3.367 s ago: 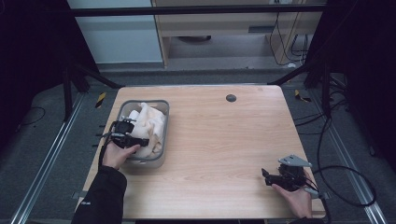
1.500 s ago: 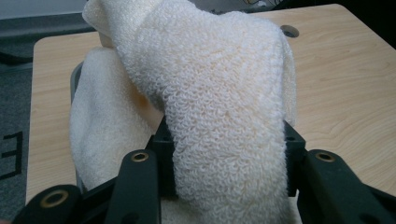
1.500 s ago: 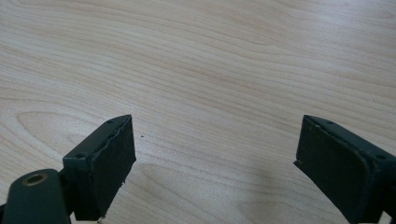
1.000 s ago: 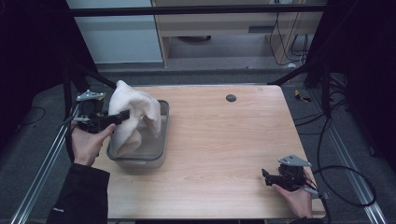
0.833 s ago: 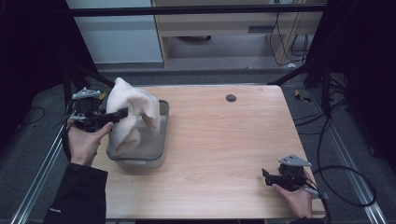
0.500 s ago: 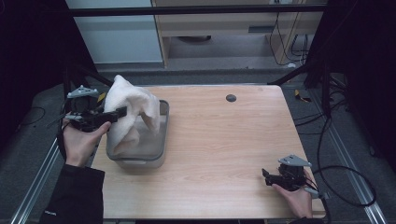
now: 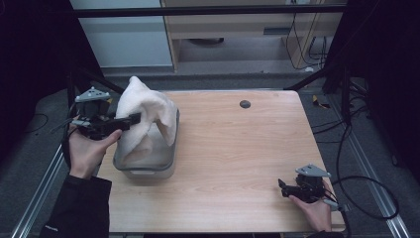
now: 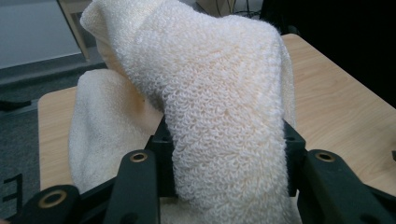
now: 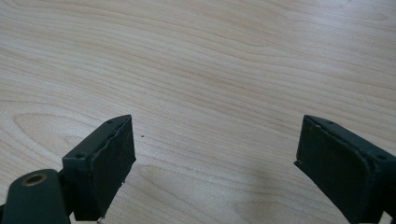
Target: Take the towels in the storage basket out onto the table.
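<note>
High view: left gripper (image 7: 130, 120) clamps the towel (image 7: 148, 116), lifted at 9 o'clock, its tail apparently inside the tray (image 7: 146, 169). Right gripper (image 7: 283, 187) idle, jaws apart. Removal partly done.

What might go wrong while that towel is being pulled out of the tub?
The cream towel hangs partly inside the grey tub, so lifting could drag or tip the tub. The left gripper pinches one bunched fold, which might slip. The right gripper sits far off, open, unable to steady anything.
</note>
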`<move>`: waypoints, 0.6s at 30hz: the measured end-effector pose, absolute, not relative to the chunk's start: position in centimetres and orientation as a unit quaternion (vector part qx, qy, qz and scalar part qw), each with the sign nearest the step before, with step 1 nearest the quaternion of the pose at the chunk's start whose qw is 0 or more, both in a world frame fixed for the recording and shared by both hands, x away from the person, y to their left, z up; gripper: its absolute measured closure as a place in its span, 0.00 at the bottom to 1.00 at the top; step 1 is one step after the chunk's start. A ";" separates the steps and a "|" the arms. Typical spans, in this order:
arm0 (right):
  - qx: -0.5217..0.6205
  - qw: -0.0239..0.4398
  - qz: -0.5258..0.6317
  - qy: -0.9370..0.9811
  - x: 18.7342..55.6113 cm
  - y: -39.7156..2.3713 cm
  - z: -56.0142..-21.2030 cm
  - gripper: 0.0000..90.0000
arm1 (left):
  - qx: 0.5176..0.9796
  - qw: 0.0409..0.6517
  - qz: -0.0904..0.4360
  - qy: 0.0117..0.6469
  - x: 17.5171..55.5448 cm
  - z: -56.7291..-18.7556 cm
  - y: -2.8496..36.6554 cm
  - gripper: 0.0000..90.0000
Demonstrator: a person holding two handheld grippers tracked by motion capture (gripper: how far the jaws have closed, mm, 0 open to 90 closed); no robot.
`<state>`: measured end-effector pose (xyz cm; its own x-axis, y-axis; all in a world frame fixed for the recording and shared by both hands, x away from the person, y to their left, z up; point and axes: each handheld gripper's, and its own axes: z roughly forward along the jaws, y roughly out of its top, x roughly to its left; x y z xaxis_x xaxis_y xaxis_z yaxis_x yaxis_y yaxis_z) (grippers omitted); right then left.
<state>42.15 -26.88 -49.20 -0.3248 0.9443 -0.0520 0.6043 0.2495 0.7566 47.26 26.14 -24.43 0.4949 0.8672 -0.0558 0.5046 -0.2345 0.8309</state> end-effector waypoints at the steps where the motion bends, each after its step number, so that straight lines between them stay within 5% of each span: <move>1: 0.520 0.260 0.326 0.745 42.1 -26.9 -49.2 0.13 | 0.758 0.419 0.214 0.452 47.2 -24.4 25.9 0.61; 18: 0.521 0.259 0.331 0.743 42.1 -26.9 -49.1 0.13 | 0.796 0.418 0.194 0.393 47.2 -23.5 19.7 0.61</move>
